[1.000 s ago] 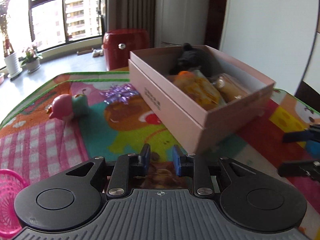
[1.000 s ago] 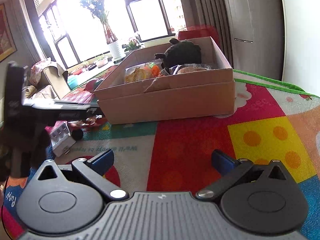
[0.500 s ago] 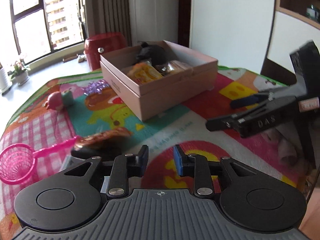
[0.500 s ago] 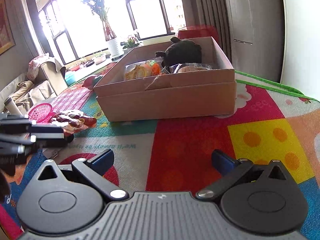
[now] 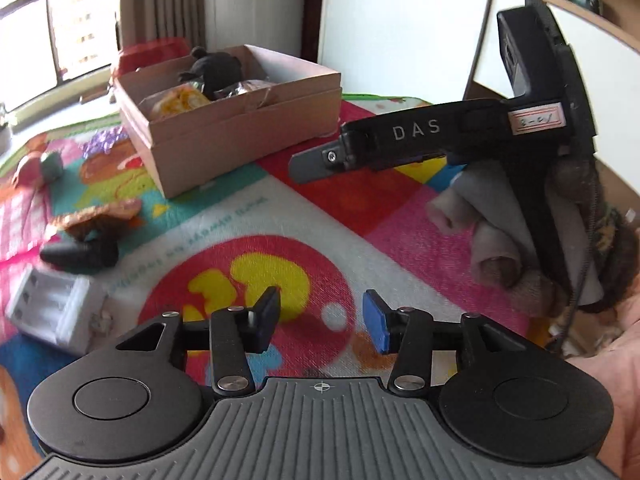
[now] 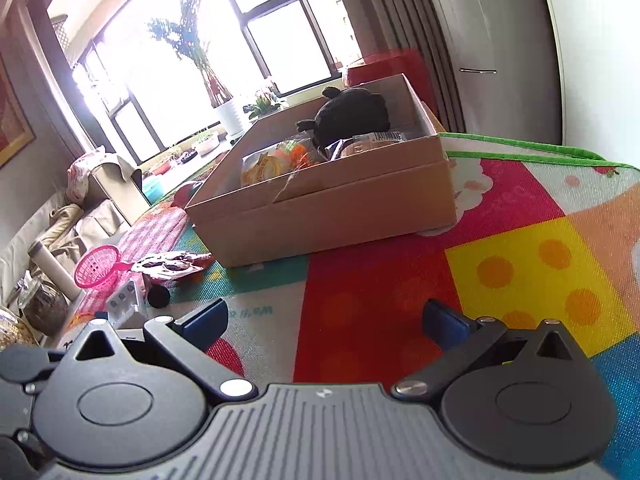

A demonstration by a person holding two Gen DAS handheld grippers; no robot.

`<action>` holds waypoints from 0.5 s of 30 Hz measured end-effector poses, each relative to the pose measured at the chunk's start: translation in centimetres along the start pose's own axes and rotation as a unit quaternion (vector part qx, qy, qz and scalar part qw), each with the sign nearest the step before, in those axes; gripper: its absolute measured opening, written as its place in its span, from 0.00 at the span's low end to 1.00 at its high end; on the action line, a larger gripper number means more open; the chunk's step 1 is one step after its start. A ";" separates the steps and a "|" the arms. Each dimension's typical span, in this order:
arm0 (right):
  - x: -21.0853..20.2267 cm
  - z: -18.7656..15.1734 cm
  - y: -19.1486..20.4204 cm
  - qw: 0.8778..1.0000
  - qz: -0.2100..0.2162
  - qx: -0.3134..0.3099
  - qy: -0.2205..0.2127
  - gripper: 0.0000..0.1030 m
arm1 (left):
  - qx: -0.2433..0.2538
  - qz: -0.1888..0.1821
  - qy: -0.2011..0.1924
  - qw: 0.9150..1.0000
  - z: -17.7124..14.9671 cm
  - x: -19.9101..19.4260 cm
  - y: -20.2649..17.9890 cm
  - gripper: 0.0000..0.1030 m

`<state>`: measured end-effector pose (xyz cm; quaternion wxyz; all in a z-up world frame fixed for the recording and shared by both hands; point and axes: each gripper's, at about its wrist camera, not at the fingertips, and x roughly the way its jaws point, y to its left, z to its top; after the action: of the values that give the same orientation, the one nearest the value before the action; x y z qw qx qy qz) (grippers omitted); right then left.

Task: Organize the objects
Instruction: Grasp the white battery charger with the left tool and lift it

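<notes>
Opening partway, left gripper (image 5: 320, 322) empty above mat (image 5: 248, 216); right gripper (image 6: 324, 320) wide apart, empty.

pink scoop (image 6: 97, 266), black plush (image 6: 352, 114)

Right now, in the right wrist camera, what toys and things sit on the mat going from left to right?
Pink plastic strainer basket → white ridged plastic tray → shiny red snack wrapper → open brown cardboard box.

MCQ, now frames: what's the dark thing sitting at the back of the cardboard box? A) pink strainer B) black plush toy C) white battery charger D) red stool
B: a black plush toy sits in the far end of the box, behind the snack packets.
</notes>
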<state>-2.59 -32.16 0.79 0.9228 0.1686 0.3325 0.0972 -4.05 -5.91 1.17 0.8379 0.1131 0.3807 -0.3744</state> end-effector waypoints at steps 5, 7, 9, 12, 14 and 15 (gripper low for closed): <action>-0.1 -0.1 0.0 1.000 0.004 0.004 -0.003 1.00 | -0.105 0.106 -0.032 0.988 -0.4 -3.1 2.3 0.48; -0.1 -0.1 -0.1 1.000 0.004 0.007 -0.004 1.00 | -0.185 0.167 -0.057 0.967 -0.4 -4.7 4.6 0.45; -0.1 -0.1 -0.1 1.000 0.004 0.007 -0.004 1.00 | -0.278 0.204 -0.080 0.935 -0.9 -5.9 7.5 0.45; -0.2 -0.2 -0.3 1.000 0.001 0.011 -0.007 1.00 | -0.385 0.206 -0.096 0.895 -1.9 -6.4 10.7 0.45; -0.3 -0.2 -0.4 1.000 0.003 0.014 -0.008 1.00 | -0.422 0.201 -0.099 0.878 -2.2 -6.0 12.1 0.45; -0.4 -0.2 -0.4 1.000 0.004 0.015 -0.009 1.00 | -0.430 0.203 -0.097 0.874 -2.2 -5.7 12.5 0.45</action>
<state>-2.97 -32.60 0.68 0.9226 0.1849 0.3254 0.0940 1.18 6.91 2.60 0.8941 -0.2208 0.3895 -0.0049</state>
